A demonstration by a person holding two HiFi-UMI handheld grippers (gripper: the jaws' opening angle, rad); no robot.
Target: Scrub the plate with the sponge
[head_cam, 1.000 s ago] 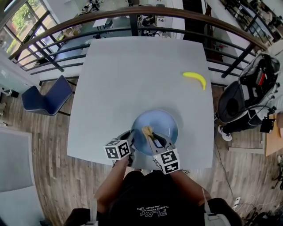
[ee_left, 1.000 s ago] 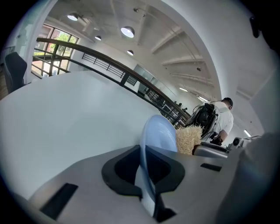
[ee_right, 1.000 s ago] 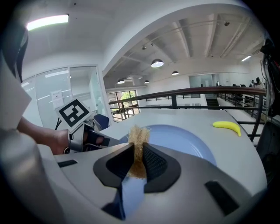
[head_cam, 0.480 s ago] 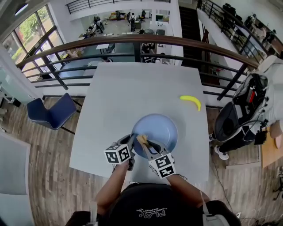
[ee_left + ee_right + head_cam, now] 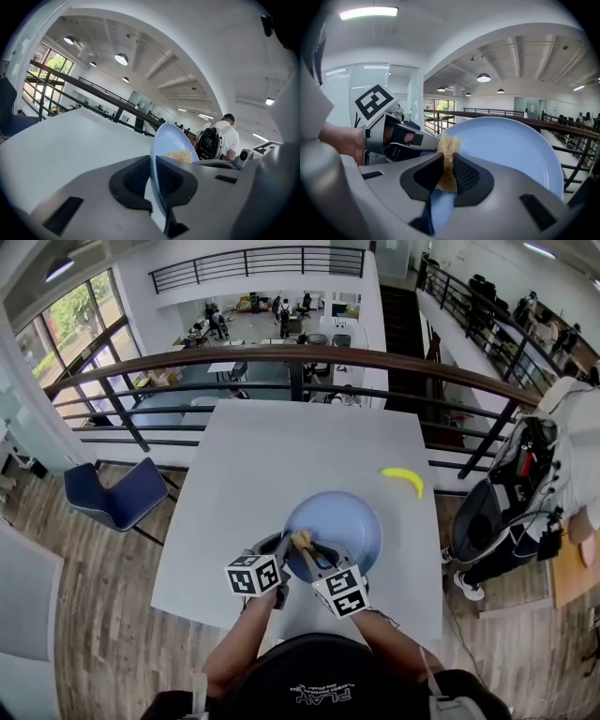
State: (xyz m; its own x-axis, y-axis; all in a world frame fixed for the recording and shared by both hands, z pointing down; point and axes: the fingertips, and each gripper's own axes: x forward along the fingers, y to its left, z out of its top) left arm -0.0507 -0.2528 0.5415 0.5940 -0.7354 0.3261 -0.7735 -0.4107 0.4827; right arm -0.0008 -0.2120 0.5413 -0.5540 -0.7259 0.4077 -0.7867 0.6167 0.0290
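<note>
In the head view, the blue plate (image 5: 349,519) is seen over the near end of the white table (image 5: 281,451). A yellow banana (image 5: 403,479) is seen well apart from it. In the left gripper view, the plate's rim is pinched tight by the left gripper (image 5: 154,180). In the right gripper view, the tan sponge (image 5: 448,147) is squeezed by the right gripper (image 5: 447,176) and is held against the plate near its rim.

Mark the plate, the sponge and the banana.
blue plate (image 5: 347,521), head view, bare middle of its face.
sponge (image 5: 448,146), right gripper view, its frayed tan top.
banana (image 5: 403,475), head view, middle of its curve.
</note>
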